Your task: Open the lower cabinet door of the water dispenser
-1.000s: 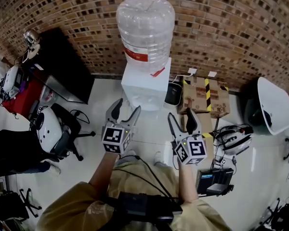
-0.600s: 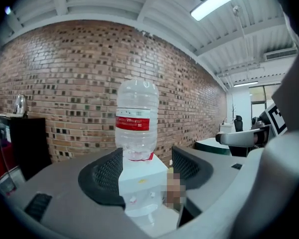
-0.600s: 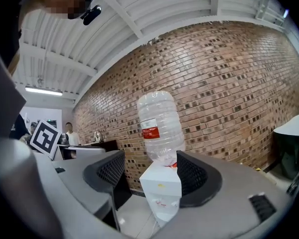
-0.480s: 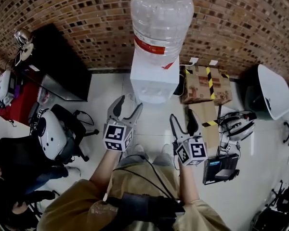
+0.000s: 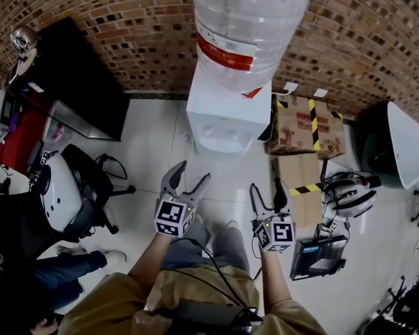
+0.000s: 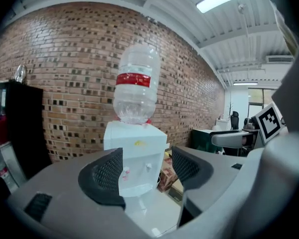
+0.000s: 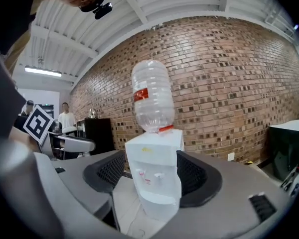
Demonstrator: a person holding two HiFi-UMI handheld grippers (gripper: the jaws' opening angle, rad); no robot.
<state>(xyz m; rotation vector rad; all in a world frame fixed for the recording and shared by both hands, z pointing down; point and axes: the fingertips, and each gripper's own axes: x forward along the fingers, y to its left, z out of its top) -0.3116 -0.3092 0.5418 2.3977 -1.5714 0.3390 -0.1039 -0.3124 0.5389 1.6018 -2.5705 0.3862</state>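
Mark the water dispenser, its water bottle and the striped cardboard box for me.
water dispenser (image 5: 222, 121): head view, white upper body.
water bottle (image 5: 250, 26): head view, clear ribbed wall.
cardboard box (image 5: 298, 124): head view, brown top face.

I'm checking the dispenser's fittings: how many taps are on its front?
2: a red tap and a pale tap, side by side on the water dispenser's front, the red one leftmost in the right gripper view. None looks hidden.

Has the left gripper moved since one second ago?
Yes. The left gripper moved down the picture, away from the water dispenser; more floor shows between them.
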